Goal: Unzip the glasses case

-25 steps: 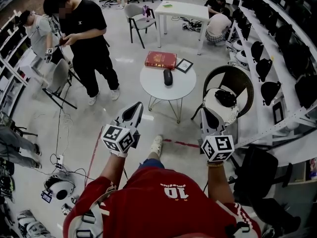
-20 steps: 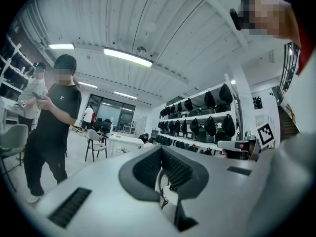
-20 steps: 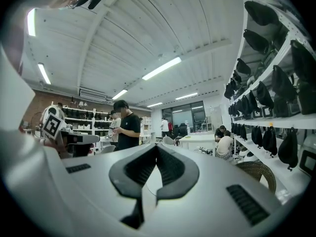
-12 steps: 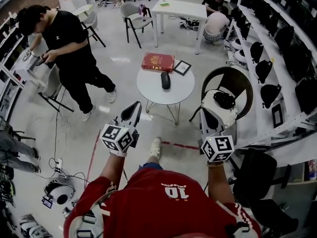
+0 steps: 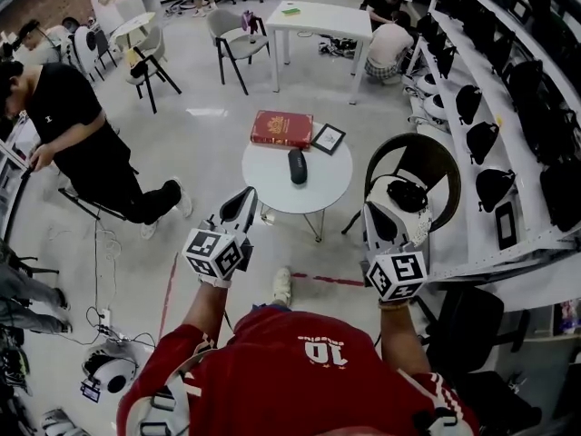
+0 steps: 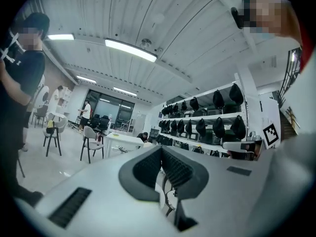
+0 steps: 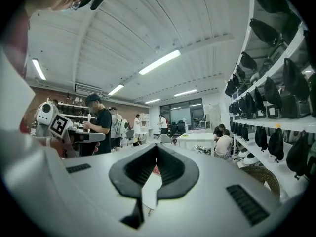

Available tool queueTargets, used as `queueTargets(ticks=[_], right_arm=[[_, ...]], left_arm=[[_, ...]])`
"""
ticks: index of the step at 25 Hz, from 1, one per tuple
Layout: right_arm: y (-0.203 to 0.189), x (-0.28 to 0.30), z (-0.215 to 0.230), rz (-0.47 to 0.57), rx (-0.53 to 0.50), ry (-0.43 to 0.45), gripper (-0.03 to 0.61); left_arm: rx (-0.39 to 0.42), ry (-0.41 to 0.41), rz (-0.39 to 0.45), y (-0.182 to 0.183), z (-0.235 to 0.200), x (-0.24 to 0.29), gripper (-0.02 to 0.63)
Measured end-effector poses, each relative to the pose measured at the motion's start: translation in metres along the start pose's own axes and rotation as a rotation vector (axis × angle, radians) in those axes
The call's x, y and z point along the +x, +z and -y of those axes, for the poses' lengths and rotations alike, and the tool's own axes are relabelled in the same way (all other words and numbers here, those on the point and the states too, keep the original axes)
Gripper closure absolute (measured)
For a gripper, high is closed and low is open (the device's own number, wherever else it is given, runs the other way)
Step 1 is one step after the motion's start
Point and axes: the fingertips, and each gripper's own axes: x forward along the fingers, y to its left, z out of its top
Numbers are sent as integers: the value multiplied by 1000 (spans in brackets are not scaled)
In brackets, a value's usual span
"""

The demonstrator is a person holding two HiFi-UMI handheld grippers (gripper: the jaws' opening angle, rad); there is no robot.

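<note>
Legibly, only "10" showed on the red shirt (image 5: 272, 371); the lettering on the red book (image 5: 281, 128) was too small to read. The glasses case (image 5: 297, 165) lay on the round table (image 5: 263, 173), well apart from the left gripper (image 5: 245, 198) and right gripper (image 5: 372, 212), both closed and empty.

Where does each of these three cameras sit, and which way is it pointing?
Head view: on the person's head, facing steeply down at the round table and glasses case; shows their red shirt, left gripper and right gripper.
Left gripper view: rides the left gripper, facing level across the room; shows its own shut, empty jaws.
Right gripper view: rides the right gripper, facing level likewise; its shut, empty jaws show.
Shared: all three catch the white desk.
</note>
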Motion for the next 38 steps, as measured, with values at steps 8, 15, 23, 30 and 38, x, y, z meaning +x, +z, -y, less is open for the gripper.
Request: queueTargets(ticks=[8,15,23,30,38], right_arm=[[16,70,18,1,1,-32,563],[21,128,28,-2,-7,-65,563],[21,177,31,-2,-4,-101,563],[18,193,36,-28,-1,-135,563],[11,209,37,-54,-7,-135,563]], left_arm=[[-15,-42,-20,9,-51,63,604],[-25,-82,-32,12,-96,112,604],[-38,-122,-54,9,-139,150,604],[-72,-153,-70,3,-155,171,604],[-95,-169,-79,-7,-164,185,604]])
